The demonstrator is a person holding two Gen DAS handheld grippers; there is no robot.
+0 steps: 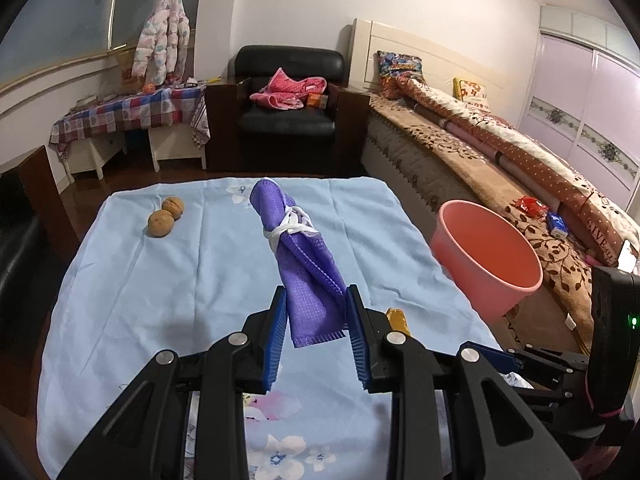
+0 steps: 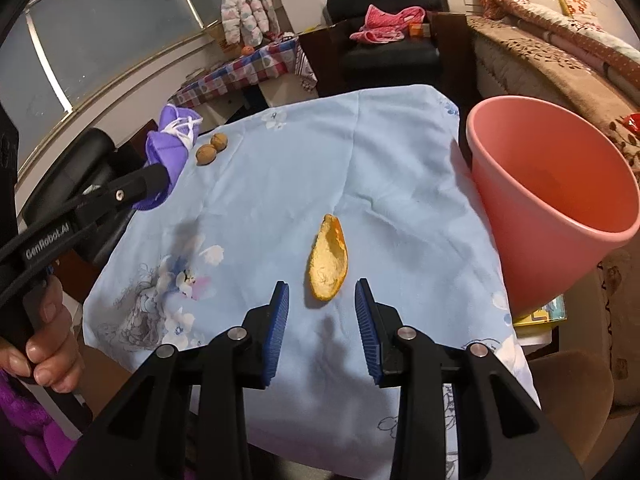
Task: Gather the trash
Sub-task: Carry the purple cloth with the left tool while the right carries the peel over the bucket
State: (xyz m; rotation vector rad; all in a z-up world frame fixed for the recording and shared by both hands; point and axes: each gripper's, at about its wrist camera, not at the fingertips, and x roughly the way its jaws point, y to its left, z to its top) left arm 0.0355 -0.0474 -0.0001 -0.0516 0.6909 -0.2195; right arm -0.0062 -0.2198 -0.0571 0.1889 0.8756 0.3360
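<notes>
My left gripper (image 1: 316, 300) is shut on a rolled purple face mask (image 1: 298, 256) tied with its white straps, held above the light blue cloth (image 1: 160, 300); the mask also shows in the right wrist view (image 2: 170, 148). My right gripper (image 2: 322, 296) is open, just short of an orange peel (image 2: 328, 260) that lies on the cloth (image 2: 400, 184); the peel's tip shows in the left wrist view (image 1: 398, 320). A pink bucket (image 1: 488, 260) stands at the table's right edge, also in the right wrist view (image 2: 552, 208). Two walnuts (image 1: 166, 216) (image 2: 211, 149) lie at the far left.
A bed with a brown blanket (image 1: 500, 168) runs along the right behind the bucket. A black armchair (image 1: 286, 116) and a checkered side table (image 1: 128, 112) stand beyond the table's far edge. A book (image 2: 540, 314) lies under the bucket.
</notes>
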